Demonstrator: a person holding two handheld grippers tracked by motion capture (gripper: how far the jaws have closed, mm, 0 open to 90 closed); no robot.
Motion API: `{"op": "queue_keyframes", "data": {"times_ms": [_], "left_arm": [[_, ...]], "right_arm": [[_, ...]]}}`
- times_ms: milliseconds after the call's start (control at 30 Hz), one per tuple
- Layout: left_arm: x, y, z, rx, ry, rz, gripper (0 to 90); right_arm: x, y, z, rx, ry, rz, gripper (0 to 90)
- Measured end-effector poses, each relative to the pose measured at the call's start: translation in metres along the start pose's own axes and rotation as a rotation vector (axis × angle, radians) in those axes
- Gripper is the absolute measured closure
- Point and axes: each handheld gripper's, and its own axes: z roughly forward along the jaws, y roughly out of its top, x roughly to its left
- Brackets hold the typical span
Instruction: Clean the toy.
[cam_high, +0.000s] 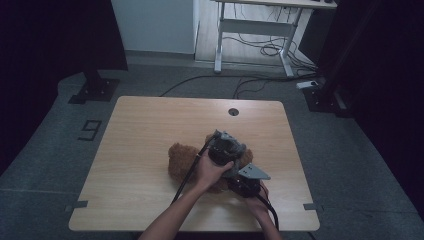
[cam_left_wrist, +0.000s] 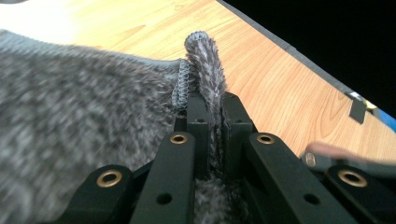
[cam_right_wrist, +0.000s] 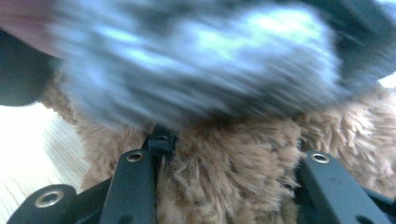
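Observation:
A brown plush bear (cam_high: 181, 159) lies on the wooden table (cam_high: 145, 130), right of centre. My left gripper (cam_high: 226, 150) sits over the bear's right part, shut on the seamed edge of a grey fuzzy knit garment (cam_left_wrist: 84, 121). That edge stands up between the left gripper's (cam_left_wrist: 212, 116) closed jaws. My right gripper (cam_high: 245, 186), with its grey plate on top, is just in front of the bear. In the right gripper view its jaws (cam_right_wrist: 229, 154) are closed on a thick wad of the bear's brown fur (cam_right_wrist: 233, 186). The blurred grey garment (cam_right_wrist: 196, 56) hangs right above that fur.
A round cable hole (cam_high: 233, 111) sits near the table's far edge. Tape marks (cam_high: 311, 206) flag the front corners. Beyond the table are a white desk frame (cam_high: 250, 30) with floor cables and two black stands (cam_high: 95, 87).

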Motion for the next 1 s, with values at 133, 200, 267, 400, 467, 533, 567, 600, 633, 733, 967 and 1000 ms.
{"op": "queue_keyframes", "data": {"times_ms": [133, 200, 267, 400, 467, 533, 567, 600, 633, 733, 967, 1000], "left_arm": [[0.014, -0.015, -0.025, -0.054, 0.01, -0.025, 83.9], [0.021, -0.023, -0.038, -0.075, 0.035, -0.038, 83.9], [0.028, -0.031, -0.051, -0.079, 0.078, -0.031, 83.8], [0.046, -0.049, -0.075, -0.098, 0.078, -0.064, 83.9], [0.052, -0.058, -0.088, -0.118, 0.079, -0.071, 84.0], [0.058, -0.068, -0.1, -0.142, 0.093, -0.083, 84.0], [0.062, -0.072, -0.105, -0.15, 0.098, -0.093, 83.9], [0.066, -0.077, -0.11, -0.159, 0.099, -0.107, 83.9], [0.071, -0.081, -0.115, -0.167, 0.097, -0.123, 83.9], [0.084, -0.089, -0.127, -0.185, 0.106, -0.162, 83.8], [0.094, -0.098, -0.142, -0.197, 0.126, -0.185, 83.8], [0.092, -0.096, -0.143, -0.206, 0.114, -0.188, 83.9]], "right_arm": [[-0.001, 0.0, 0.001, -0.001, -0.002, 0.009, 56.0], [-0.001, -0.001, 0.001, -0.006, -0.003, 0.015, 56.0], [-0.002, -0.001, 0.001, -0.009, -0.001, 0.026, 56.0], [-0.004, -0.001, 0.001, -0.013, 0.006, 0.036, 56.0], [-0.003, -0.001, 0.001, -0.013, 0.004, 0.036, 56.0], [-0.004, -0.001, 0.001, -0.012, 0.005, 0.041, 56.0], [-0.004, -0.001, 0.001, -0.013, 0.005, 0.041, 55.9], [-0.004, -0.001, 0.001, -0.013, 0.006, 0.042, 55.9], [-0.004, -0.002, 0.001, -0.014, 0.006, 0.042, 55.9], [-0.004, -0.002, 0.001, -0.017, 0.009, 0.045, 55.9], [-0.004, -0.002, 0.002, -0.018, 0.007, 0.049, 55.9], [-0.004, -0.002, 0.002, -0.018, 0.005, 0.049, 55.9]]}}
